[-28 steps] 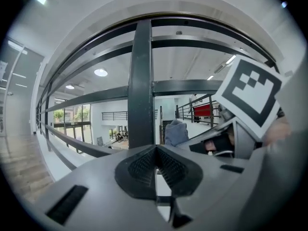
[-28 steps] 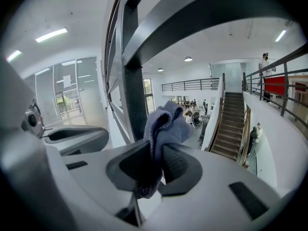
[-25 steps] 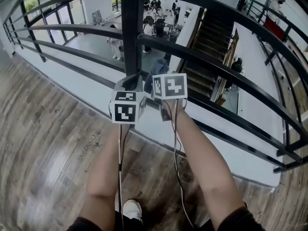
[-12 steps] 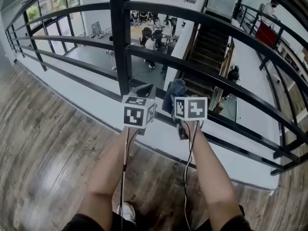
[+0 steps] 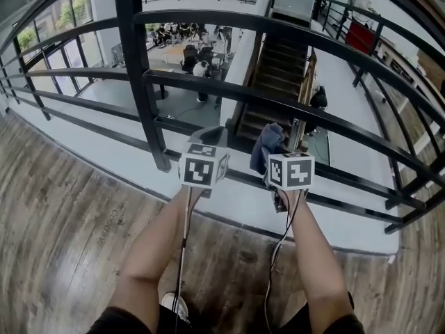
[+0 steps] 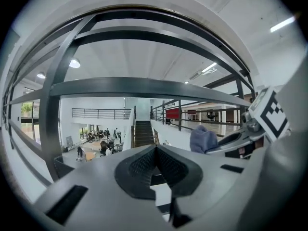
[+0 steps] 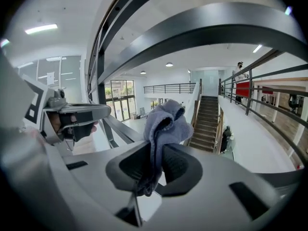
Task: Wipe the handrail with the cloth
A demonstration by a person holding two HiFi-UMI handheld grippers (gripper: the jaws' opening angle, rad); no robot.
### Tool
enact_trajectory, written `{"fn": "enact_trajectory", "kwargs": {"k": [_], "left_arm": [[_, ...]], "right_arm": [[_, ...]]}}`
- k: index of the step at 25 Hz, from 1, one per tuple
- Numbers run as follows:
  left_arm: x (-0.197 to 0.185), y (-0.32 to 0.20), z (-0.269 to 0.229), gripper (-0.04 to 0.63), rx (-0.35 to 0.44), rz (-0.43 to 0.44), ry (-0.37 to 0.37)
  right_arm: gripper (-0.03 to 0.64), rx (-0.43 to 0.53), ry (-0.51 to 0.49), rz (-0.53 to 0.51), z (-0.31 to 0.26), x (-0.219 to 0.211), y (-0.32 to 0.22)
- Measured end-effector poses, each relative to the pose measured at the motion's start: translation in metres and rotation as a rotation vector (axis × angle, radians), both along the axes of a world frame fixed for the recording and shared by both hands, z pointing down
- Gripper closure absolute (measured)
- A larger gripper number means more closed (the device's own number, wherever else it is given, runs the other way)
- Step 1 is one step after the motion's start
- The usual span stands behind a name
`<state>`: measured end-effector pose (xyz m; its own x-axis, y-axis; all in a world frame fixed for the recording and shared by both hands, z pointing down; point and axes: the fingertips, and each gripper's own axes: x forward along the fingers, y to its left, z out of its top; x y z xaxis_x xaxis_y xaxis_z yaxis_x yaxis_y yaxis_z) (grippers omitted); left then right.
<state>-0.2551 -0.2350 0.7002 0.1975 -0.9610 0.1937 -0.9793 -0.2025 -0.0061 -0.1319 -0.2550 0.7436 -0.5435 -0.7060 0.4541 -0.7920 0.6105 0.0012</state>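
The black metal handrail (image 5: 292, 28) curves across the head view, with lower bars (image 5: 299, 110) beneath it. My right gripper (image 5: 272, 152) is shut on a blue-grey cloth (image 5: 267, 142), which bunches up above its jaws (image 7: 163, 121). The cloth hangs just before a low bar (image 5: 348, 177), and I cannot tell whether it touches. My left gripper (image 5: 211, 136) sits close on the left at the same height, with its jaws together and nothing between them (image 6: 155, 153). In the left gripper view the cloth (image 6: 203, 139) shows at the right under a grey rail (image 6: 144, 86).
A thick vertical post (image 5: 139, 82) stands left of the left gripper. Beyond the bars is a drop to a lower floor with people (image 5: 200, 68) and a staircase (image 5: 274, 82). I stand on a wood-plank floor (image 5: 55, 207). Cables (image 5: 182, 256) hang from both grippers.
Both grippers and my view have shifted right along the railing, so the post now lies further left. The cloth stays held in the right gripper, and the grippers stand a little further apart.
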Motion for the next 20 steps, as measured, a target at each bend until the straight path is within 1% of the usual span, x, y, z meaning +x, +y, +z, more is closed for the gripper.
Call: {"fn": "enact_trajectory", "kwargs": {"k": [4,9,16,20], "left_arm": [[0.035,-0.003,-0.008,0.592,0.022,0.031,0.0],[0.095,-0.01,-0.016,0.592,0.038,0.096,-0.008],[0.169,-0.015,-0.016,0.592,0.044,0.18,-0.024],[0.204,-0.016,-0.013,0.592,0.05,0.217,-0.041]], "right_arm": [[0.549,0.005,0.013,0.039,0.004,0.057,-0.001],[0.548,0.007,0.024,0.085,0.002,0.122,-0.006],[0.548,0.033,0.075,0.138,0.002,0.191,-0.006],[0.548,0.035,0.056,0.175,0.003,0.231,-0.008]]}}
